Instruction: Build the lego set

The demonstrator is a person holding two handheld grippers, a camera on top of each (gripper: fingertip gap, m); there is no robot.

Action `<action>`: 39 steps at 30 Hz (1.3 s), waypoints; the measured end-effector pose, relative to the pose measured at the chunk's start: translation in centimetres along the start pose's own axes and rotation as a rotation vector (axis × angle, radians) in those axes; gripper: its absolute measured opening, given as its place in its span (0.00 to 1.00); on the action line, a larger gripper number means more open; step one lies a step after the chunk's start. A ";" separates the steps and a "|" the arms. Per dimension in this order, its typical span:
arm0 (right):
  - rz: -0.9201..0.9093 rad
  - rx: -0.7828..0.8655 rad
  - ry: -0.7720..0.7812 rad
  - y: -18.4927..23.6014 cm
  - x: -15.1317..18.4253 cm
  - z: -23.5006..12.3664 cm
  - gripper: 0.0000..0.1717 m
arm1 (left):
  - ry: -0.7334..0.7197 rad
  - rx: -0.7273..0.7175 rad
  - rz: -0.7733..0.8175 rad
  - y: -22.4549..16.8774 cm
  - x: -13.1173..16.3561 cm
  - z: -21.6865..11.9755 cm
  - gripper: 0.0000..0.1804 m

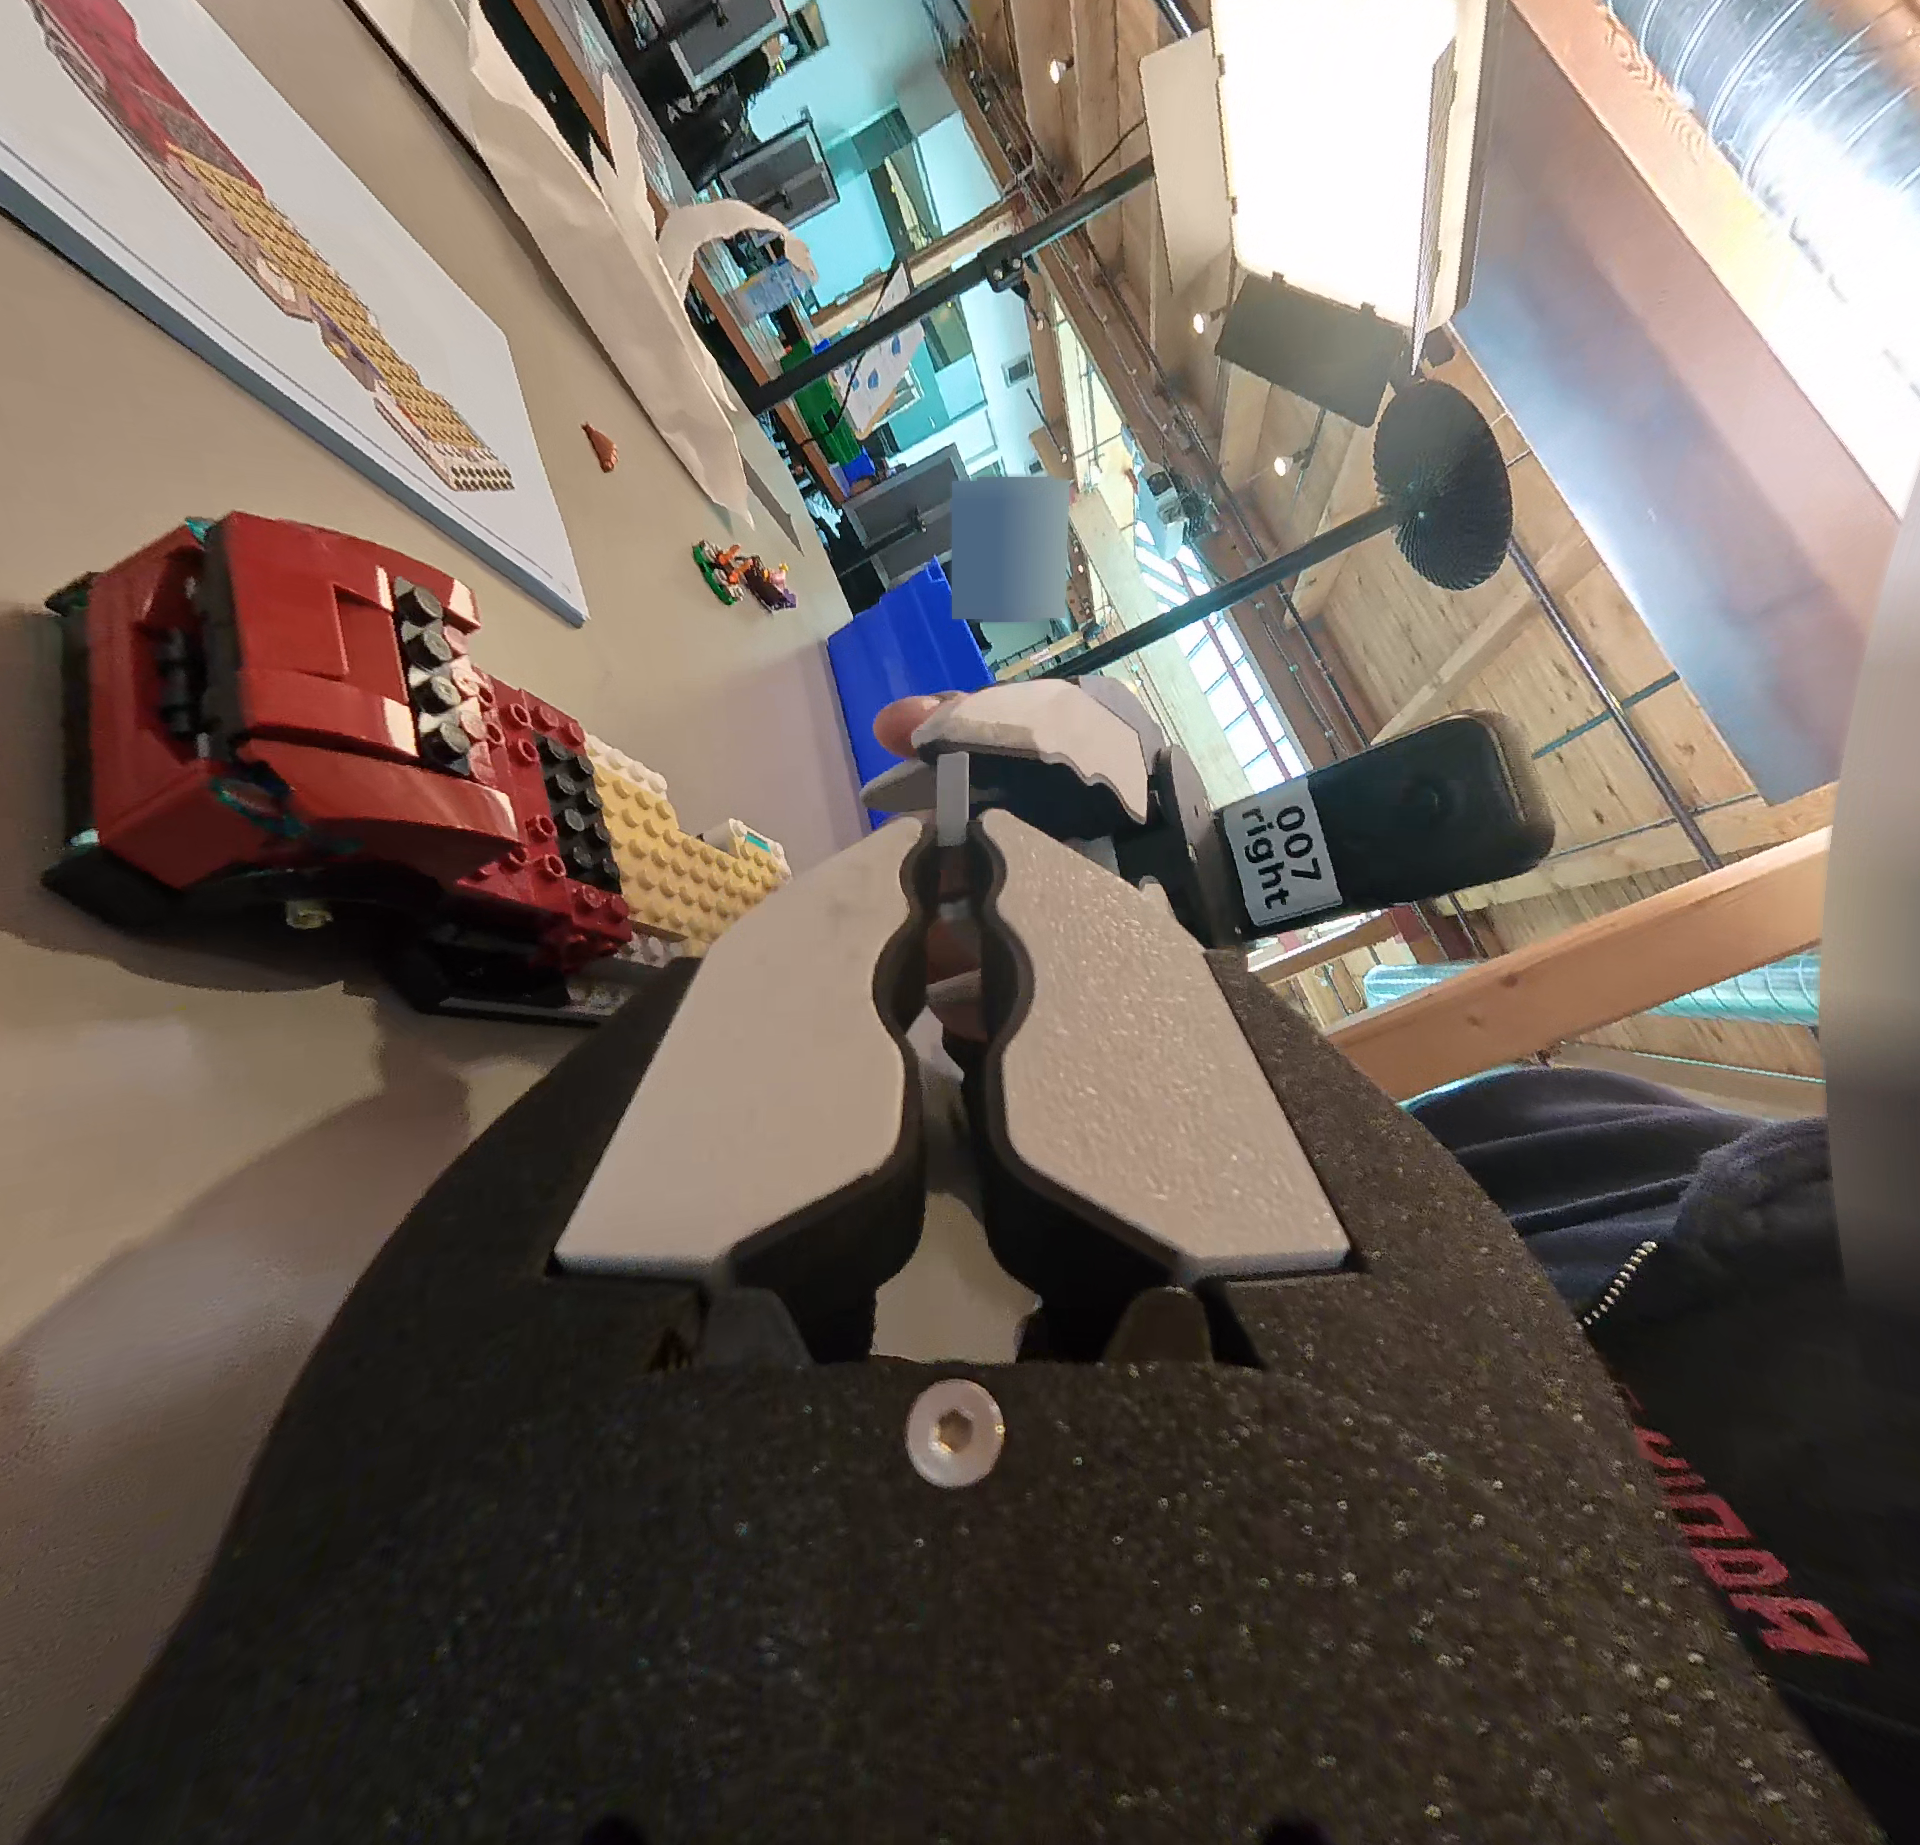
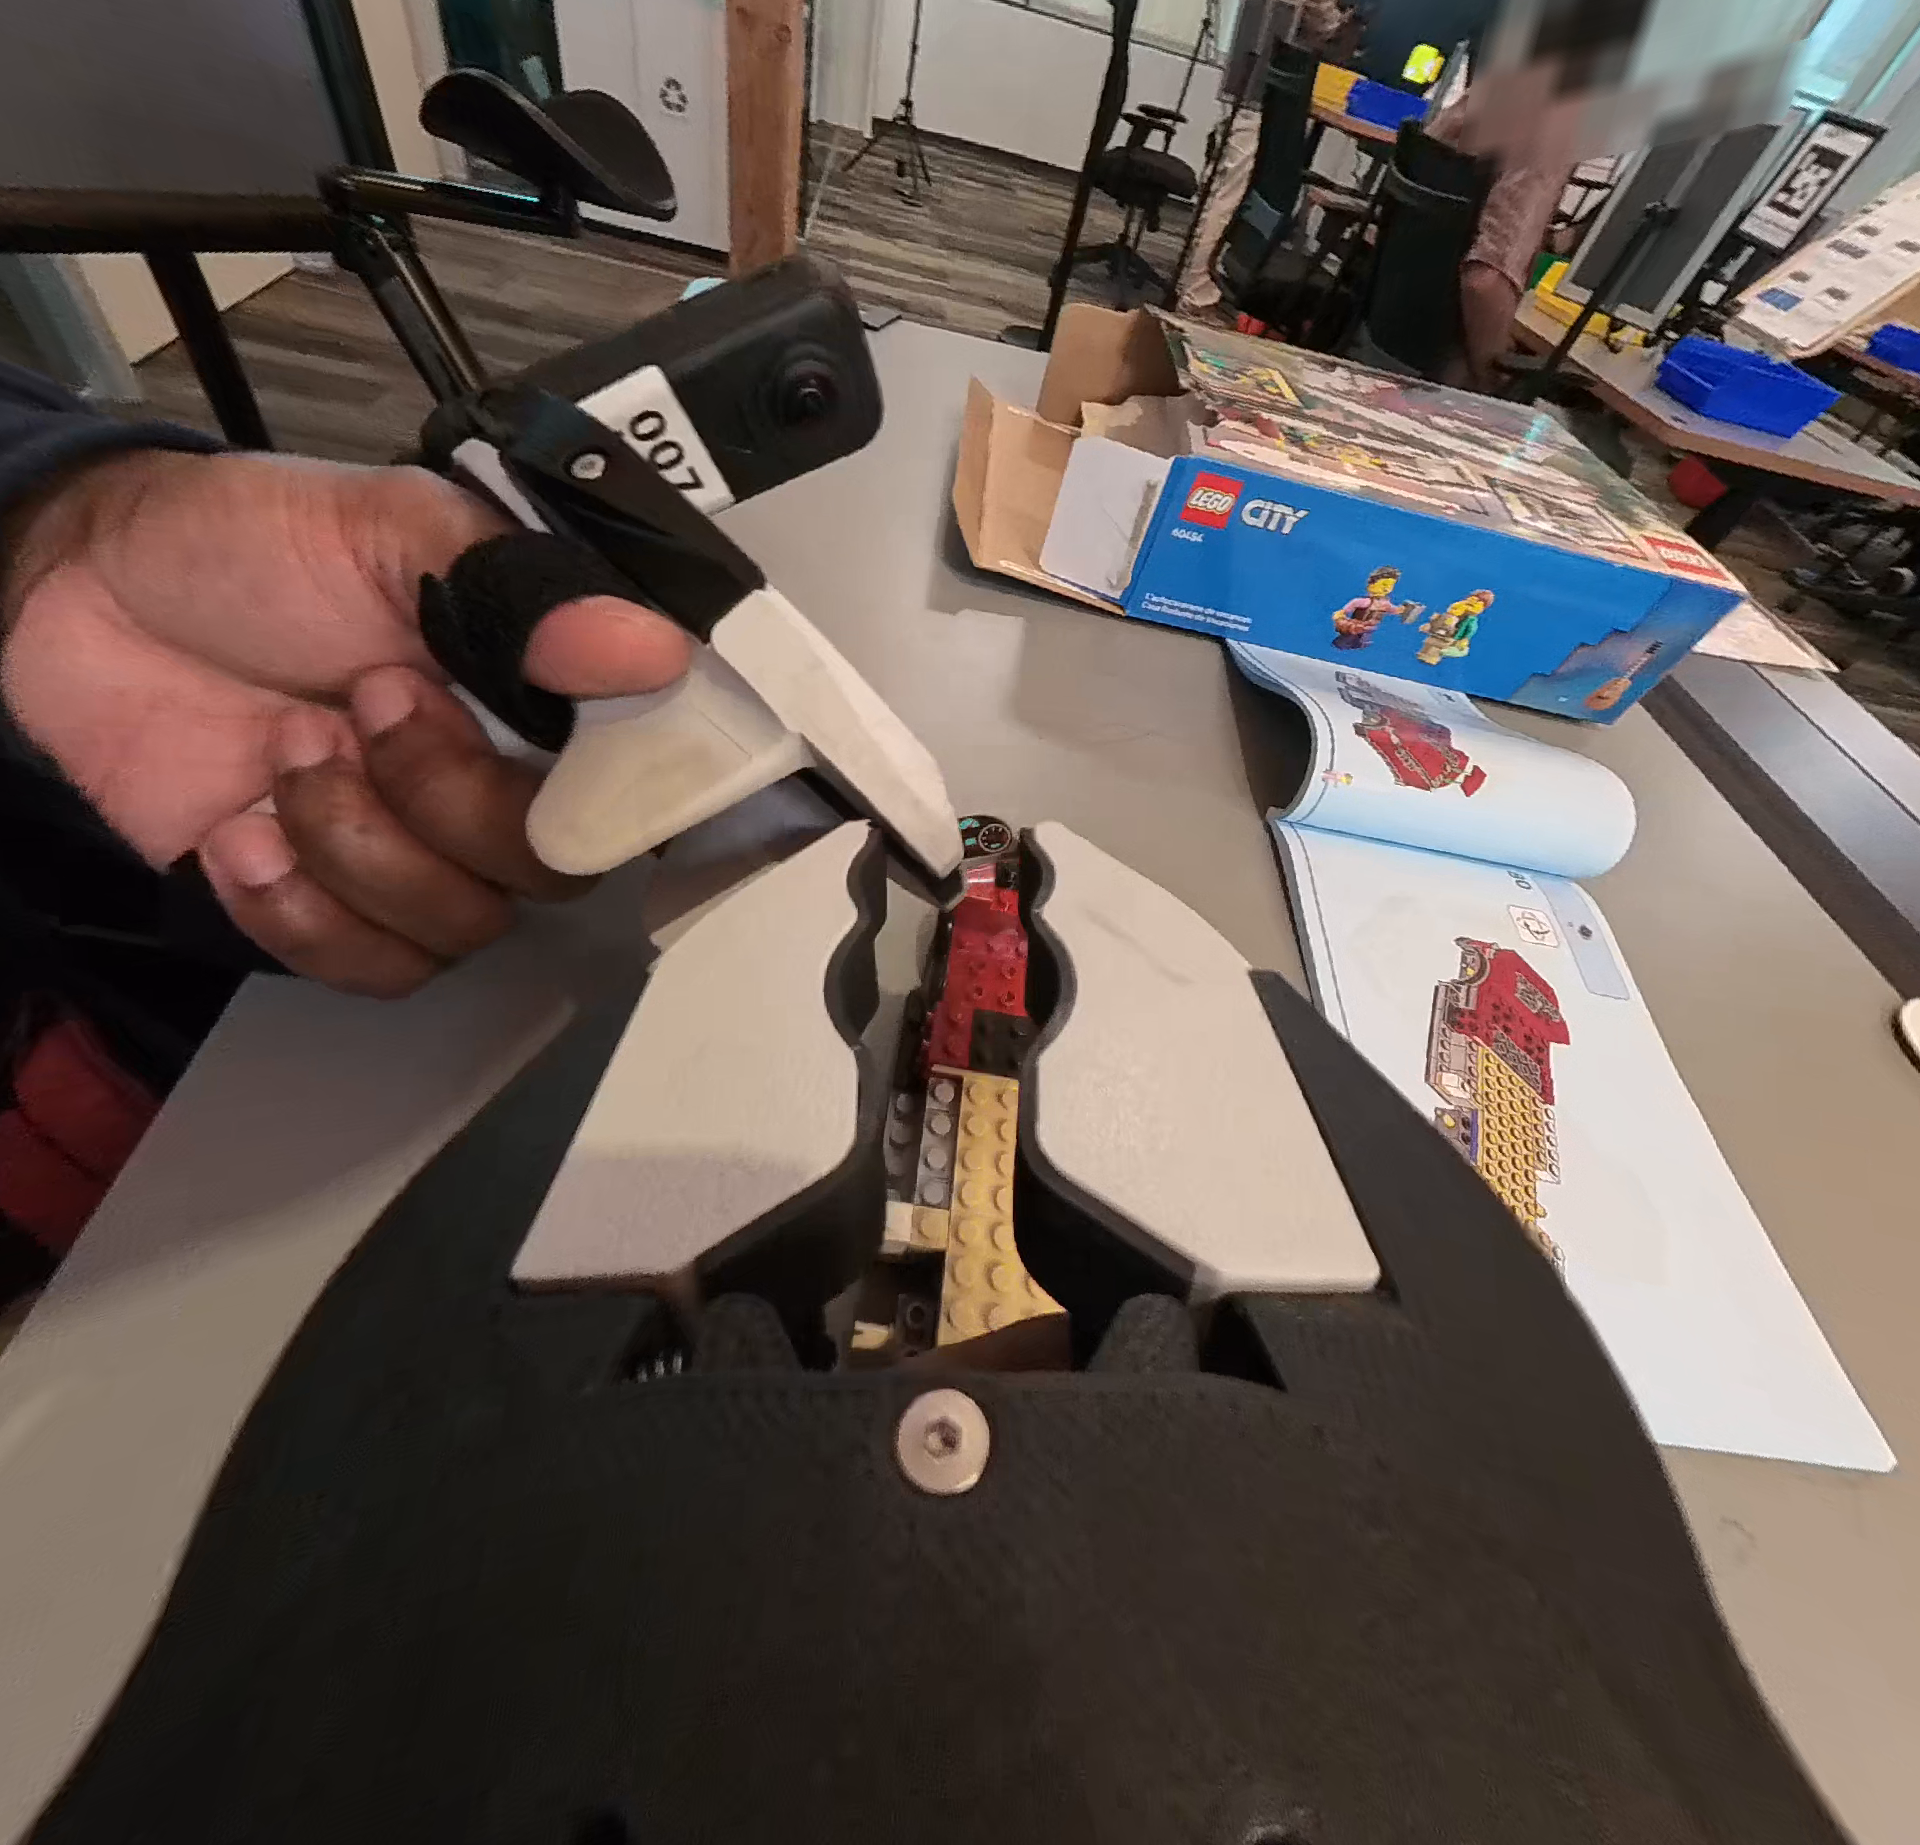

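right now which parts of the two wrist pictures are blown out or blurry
Left wrist view: the studio light panel is blown out to white, and the tabletop near the lower edge smears. Right wrist view: evenly lit, but the hand is soft with motion blur and the wide lens bends the table edges.

Grey desk (image 2: 1039, 673) carries blue toy box (image 2: 1382, 590), flaps open, at 1 o'clock in right wrist view. Open instruction booklet (image 2: 1507, 1016) just below box, at 3 o'clock. Blue bin (image 1: 904, 673) at desk far edge. Lit lamp panel (image 1: 1340, 102) at 1 o'clock, left wrist view.
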State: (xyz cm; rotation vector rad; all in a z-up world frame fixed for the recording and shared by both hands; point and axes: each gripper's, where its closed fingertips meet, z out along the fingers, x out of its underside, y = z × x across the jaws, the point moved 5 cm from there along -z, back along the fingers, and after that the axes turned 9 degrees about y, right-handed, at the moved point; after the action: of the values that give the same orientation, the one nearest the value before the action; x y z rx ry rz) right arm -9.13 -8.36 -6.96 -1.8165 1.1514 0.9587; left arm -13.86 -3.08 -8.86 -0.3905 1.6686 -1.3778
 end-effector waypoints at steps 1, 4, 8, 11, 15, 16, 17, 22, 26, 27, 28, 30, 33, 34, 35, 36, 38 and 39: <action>-0.013 -0.008 -0.002 0.0 0.1 -0.1 0.14 | 0.011 0.000 -0.001 0.0 0.1 0.0 0.03; -0.041 -0.049 -0.010 0.1 0.4 -0.3 0.13 | 0.058 -0.002 0.005 0.0 0.4 0.1 0.03; -0.062 -0.116 -0.022 0.3 0.5 -0.7 0.12 | 0.144 0.024 0.024 -0.3 0.7 0.2 0.03; -0.075 -0.141 -0.034 0.4 0.6 -0.8 0.12 | 0.178 0.045 0.026 -0.5 0.8 0.2 0.04; -0.102 -0.147 -0.030 0.6 0.8 -0.8 0.10 | 0.205 0.085 -0.024 -0.4 0.8 0.2 0.05; -0.102 -0.146 -0.028 0.6 0.8 -0.8 0.10 | 0.208 0.091 -0.033 -0.3 0.8 0.2 0.04; -0.100 -0.145 -0.026 0.6 0.8 -0.8 0.10 | 0.205 0.097 -0.037 -0.3 0.8 0.2 0.04; -0.085 -0.112 -0.018 0.2 0.6 -1.0 0.10 | 0.199 0.091 0.050 -0.7 0.1 -0.5 0.08; -0.073 -0.088 0.002 -0.5 0.8 -1.6 0.10 | 0.217 -0.047 0.369 -1.0 -2.3 -2.4 0.16; -0.070 -0.088 0.006 -0.6 0.9 -1.7 0.10 | 0.231 -0.104 0.489 -0.8 -3.2 -2.9 0.19; -0.069 -0.089 0.009 -0.7 0.9 -1.9 0.10 | 0.254 -0.169 0.623 -0.5 -4.0 -3.4 0.23; -0.069 -0.087 0.014 -0.8 1.0 -2.1 0.09 | 0.336 -0.276 0.899 0.4 -5.5 -3.9 0.31; -0.063 -0.087 0.023 -1.0 1.2 -2.2 0.09 | 0.556 -0.330 1.153 2.8 -6.5 -3.6 0.38; -0.061 -0.088 0.025 -1.0 1.2 -2.2 0.09 | 0.638 -0.310 1.190 3.5 -6.4 -3.3 0.41; -0.061 -0.088 0.027 -1.0 1.3 -2.2 0.09 | 0.709 -0.289 1.218 4.3 -6.4 -3.0 0.41; -0.062 -0.088 0.030 -1.0 1.3 -2.3 0.09 | 0.764 -0.277 1.238 5.0 -6.5 -2.7 0.41; -0.062 -0.087 0.034 -1.0 1.4 -2.2 0.09 | 0.841 -0.237 1.250 5.8 -6.7 -2.1 0.42; -0.061 -0.088 0.035 -1.0 1.4 -2.2 0.09 | 0.871 -0.199 1.246 6.0 -6.7 -1.8 0.42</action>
State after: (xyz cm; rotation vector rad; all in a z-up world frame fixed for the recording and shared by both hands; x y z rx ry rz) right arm -7.37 -10.54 -7.05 -1.9347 1.0830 0.9592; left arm -9.94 4.82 -11.40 1.1500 2.0746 -0.3804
